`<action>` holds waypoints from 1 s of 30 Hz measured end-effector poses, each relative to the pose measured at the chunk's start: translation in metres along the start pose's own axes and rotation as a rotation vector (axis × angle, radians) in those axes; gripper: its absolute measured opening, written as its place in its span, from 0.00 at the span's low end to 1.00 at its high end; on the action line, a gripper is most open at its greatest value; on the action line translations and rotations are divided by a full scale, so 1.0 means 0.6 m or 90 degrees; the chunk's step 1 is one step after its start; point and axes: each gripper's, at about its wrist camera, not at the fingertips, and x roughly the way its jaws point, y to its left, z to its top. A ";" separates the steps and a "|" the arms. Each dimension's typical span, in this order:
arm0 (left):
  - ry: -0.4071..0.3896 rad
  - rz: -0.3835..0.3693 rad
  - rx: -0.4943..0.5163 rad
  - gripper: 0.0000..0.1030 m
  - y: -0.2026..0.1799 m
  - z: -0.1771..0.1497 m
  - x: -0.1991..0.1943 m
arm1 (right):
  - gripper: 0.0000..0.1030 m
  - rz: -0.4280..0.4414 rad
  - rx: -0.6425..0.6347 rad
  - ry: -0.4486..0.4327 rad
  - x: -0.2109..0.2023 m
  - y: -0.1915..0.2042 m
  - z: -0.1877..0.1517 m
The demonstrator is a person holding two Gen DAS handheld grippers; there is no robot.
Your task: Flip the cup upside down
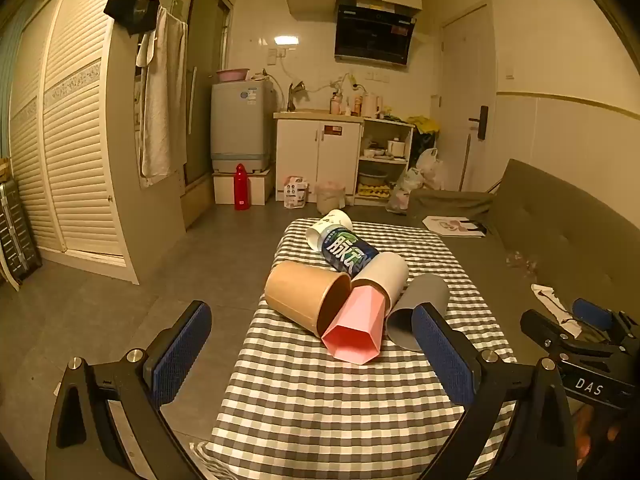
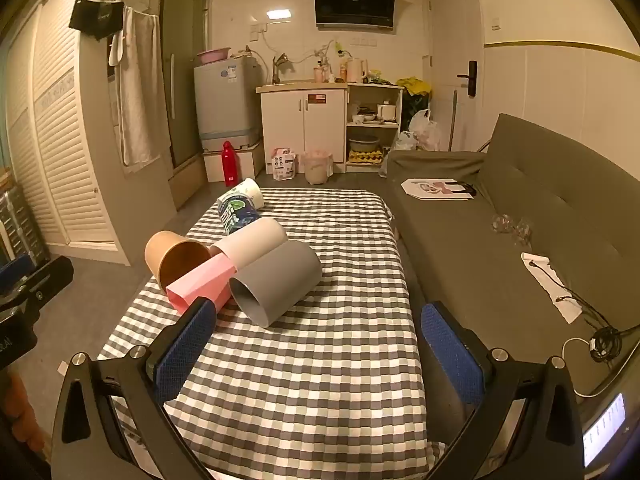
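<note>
A cluster of cups lies on its side on the checked tablecloth (image 1: 320, 400), all toppled together toward the left half of the table. The brown cup (image 1: 306, 296) rests at the left of the group with its mouth turned toward the camera, and the pink faceted cup (image 1: 354, 326) lies just beside it, touching its rim, open end forward. Behind the pink one sits a pale beige cup (image 1: 386, 274), and at the right a grey cup (image 1: 420, 304) lies with its mouth angled down toward the near edge of the table. Farther back a blue printed can (image 1: 348, 252) lies pressed against the beige cup, and a white cup (image 1: 330, 222) lies beyond it near the far edge; whether can and white cup touch is hard to judge in this dim light. The left gripper (image 1: 316, 354) hovers above the near part of the cloth with its blue-padded fingers (image 1: 182, 354) spread wide and nothing between them; the pink cup shows in the gap but well ahead of the pads. The right gripper (image 2: 320, 346) is likewise spread wide and empty, held over the cloth nearer the sofa side, with the grey cup (image 2: 276, 280) ahead of its left finger. In the right wrist view the brown cup (image 2: 178, 260) and pink cup (image 2: 200, 286) lie to the left of the grey one. A grey sofa (image 2: 500, 240) runs along the table's right side.
</note>
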 end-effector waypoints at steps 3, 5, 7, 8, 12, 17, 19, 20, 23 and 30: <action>-0.006 0.007 0.005 1.00 0.001 -0.001 -0.003 | 1.00 0.000 0.003 0.003 0.000 0.000 -0.001; -0.003 0.007 0.003 1.00 0.003 -0.001 -0.005 | 1.00 0.003 0.010 0.014 0.005 -0.004 0.000; -0.002 0.008 0.000 1.00 0.006 -0.001 -0.008 | 1.00 0.001 0.006 0.012 0.002 0.002 0.000; -0.002 0.008 0.000 1.00 0.007 -0.001 -0.011 | 1.00 0.000 0.005 0.011 0.003 0.002 0.000; 0.001 0.011 0.006 1.00 0.004 0.004 -0.006 | 1.00 0.001 0.005 0.008 0.003 -0.001 -0.003; 0.003 0.015 0.007 1.00 0.003 -0.006 0.009 | 1.00 0.001 0.006 0.009 0.004 0.000 -0.002; 0.001 0.014 0.009 1.00 0.002 -0.006 0.008 | 1.00 0.000 0.005 0.010 0.003 -0.001 -0.002; 0.001 0.014 0.009 1.00 0.002 -0.006 0.008 | 1.00 0.000 0.006 0.011 0.006 -0.002 -0.002; 0.002 0.016 0.009 1.00 0.001 -0.005 0.008 | 1.00 -0.001 0.009 0.012 0.009 -0.004 -0.003; 0.002 0.016 0.009 1.00 0.001 -0.005 0.008 | 1.00 -0.001 0.009 0.014 0.005 -0.005 0.000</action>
